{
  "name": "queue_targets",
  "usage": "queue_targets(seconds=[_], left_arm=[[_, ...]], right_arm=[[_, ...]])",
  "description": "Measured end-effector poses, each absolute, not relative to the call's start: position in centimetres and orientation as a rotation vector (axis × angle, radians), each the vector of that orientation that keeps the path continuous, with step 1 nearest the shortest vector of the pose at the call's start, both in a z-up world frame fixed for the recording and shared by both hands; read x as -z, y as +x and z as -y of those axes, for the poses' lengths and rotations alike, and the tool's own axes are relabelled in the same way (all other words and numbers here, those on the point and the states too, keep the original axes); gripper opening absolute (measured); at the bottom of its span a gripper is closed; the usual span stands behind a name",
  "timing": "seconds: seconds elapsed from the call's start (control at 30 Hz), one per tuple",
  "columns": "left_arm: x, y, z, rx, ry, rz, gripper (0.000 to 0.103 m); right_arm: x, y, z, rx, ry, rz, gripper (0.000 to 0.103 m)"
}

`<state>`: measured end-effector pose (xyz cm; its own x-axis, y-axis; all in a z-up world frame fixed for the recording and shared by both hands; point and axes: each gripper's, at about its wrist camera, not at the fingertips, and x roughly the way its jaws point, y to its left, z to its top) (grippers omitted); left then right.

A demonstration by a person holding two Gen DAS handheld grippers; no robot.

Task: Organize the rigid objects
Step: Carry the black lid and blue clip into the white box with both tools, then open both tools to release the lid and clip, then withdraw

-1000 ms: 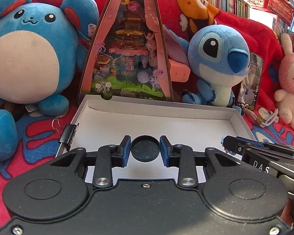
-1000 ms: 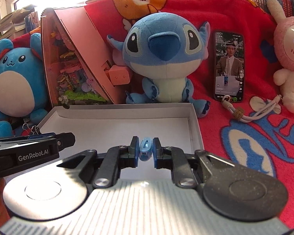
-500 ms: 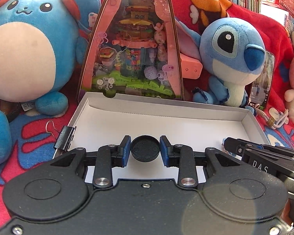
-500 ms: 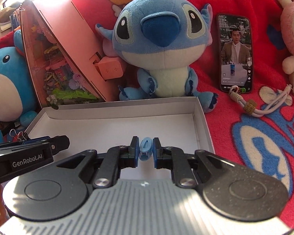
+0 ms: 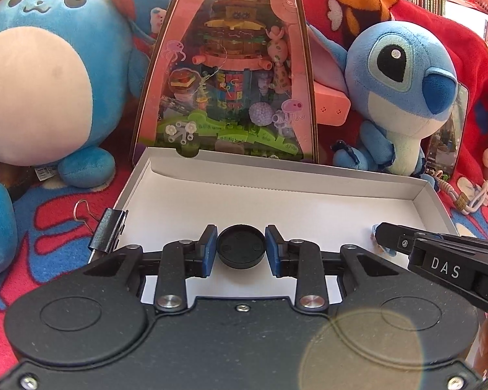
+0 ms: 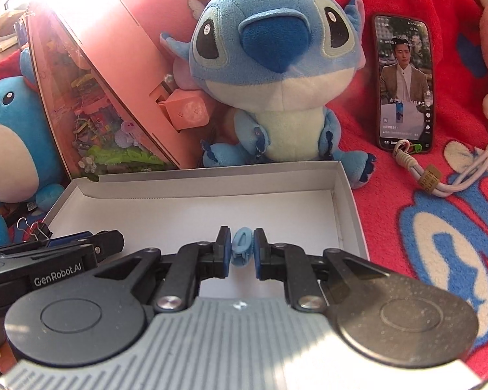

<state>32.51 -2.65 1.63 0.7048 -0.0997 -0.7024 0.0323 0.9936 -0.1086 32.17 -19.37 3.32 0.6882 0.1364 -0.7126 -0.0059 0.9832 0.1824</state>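
My left gripper [image 5: 240, 248] is shut on a round black cap [image 5: 240, 246] and holds it over the near part of an open white cardboard box [image 5: 276, 182]. My right gripper [image 6: 240, 250] is shut on a small light-blue plastic clip [image 6: 241, 248] and holds it over the same box [image 6: 211, 178], towards its right side. The right gripper shows at the lower right of the left wrist view [image 5: 382, 235]. The left gripper shows at the lower left of the right wrist view [image 6: 114, 242]. The box floor that I can see is bare.
A black binder clip [image 5: 109, 230] is on the box's left wall. Behind the box stand a blue round plush [image 5: 48, 74], a pink triangular toy case [image 5: 234, 74] and a Stitch plush [image 6: 276, 74]. A phone [image 6: 405, 81] with a strap [image 6: 439, 178] leans on the red blanket.
Both grippers have moved forward toward the box and the plush toys, which look larger now. Each keeps its hold on its object.
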Motion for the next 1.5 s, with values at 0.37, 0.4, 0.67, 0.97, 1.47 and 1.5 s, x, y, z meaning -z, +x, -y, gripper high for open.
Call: queue_targets(seconds=[0.37, 0.4, 0.67, 0.97, 1.47, 1.5], left_arm=[[-1.2, 33.8, 2.9, 0.07, -0.1, -0.796, 0.03], [-1.2, 33.8, 3.0, 0.069, -0.095, -0.795, 0.03], [-1.0, 34.2, 3.1, 0.064, -0.077, -0.791, 0.031], [-1.0, 34.2, 3.1, 0.062, -0.081, -0.79, 0.031], [-1.9, 33.6, 3.2, 0.042, -0.056, -0.792, 0.062], [-2.1, 33.3, 3.0, 0.042, -0.061, -0.789, 0.066]], right_arm=[[-3.0, 33.3, 19.4, -0.065, 0.179, -0.817, 0.018], [-3.0, 33.4, 19.3, -0.065, 0.17, -0.817, 0.018], [-2.8, 34.0, 19.0, -0.057, 0.151, -0.809, 0.018], [-2.7, 34.3, 19.1, -0.051, 0.146, -0.811, 0.019], [-2.9, 33.3, 19.9, -0.039, 0.183, -0.8, 0.044], [-3.1, 33.1, 19.9, -0.042, 0.18, -0.797, 0.045]])
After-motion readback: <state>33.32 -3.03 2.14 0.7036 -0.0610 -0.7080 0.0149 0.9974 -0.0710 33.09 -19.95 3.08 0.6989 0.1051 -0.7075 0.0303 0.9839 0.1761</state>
